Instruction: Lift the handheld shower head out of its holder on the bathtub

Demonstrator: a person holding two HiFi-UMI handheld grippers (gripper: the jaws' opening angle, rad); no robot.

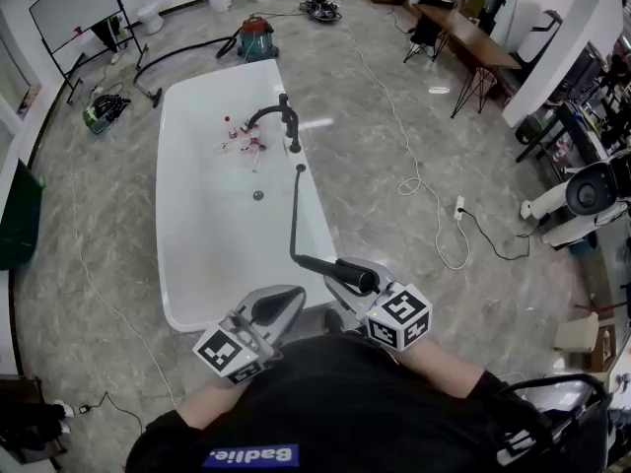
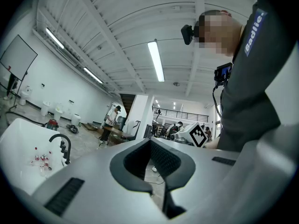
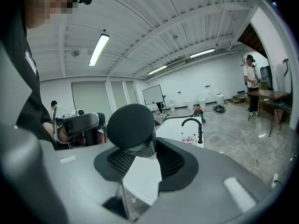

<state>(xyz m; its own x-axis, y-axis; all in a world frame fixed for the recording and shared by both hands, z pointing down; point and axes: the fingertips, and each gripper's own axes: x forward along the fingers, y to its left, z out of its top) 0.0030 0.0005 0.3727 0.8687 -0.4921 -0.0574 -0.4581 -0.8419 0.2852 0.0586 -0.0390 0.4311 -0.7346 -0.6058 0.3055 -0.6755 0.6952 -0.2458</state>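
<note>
The black handheld shower head (image 1: 340, 273) lies crosswise in my right gripper (image 1: 355, 278), which is shut on it just past the near right corner of the white bathtub (image 1: 187, 215). Its black hose (image 1: 295, 215) runs up along the tub's right rim to a small fitting (image 1: 301, 168). In the right gripper view the head's round black end (image 3: 131, 125) sits between the jaws of the right gripper (image 3: 136, 154). My left gripper (image 1: 292, 295) hovers by the tub's near rim, shut with nothing in it; the left gripper view shows the left gripper (image 2: 150, 142) bare.
A black curved faucet (image 1: 284, 118) stands on the tub's right rim, with small bottles (image 1: 243, 144) in the tub beside it. A red vacuum (image 1: 256, 39) sits beyond the tub. White cable and a power strip (image 1: 458, 205) lie on the floor to the right.
</note>
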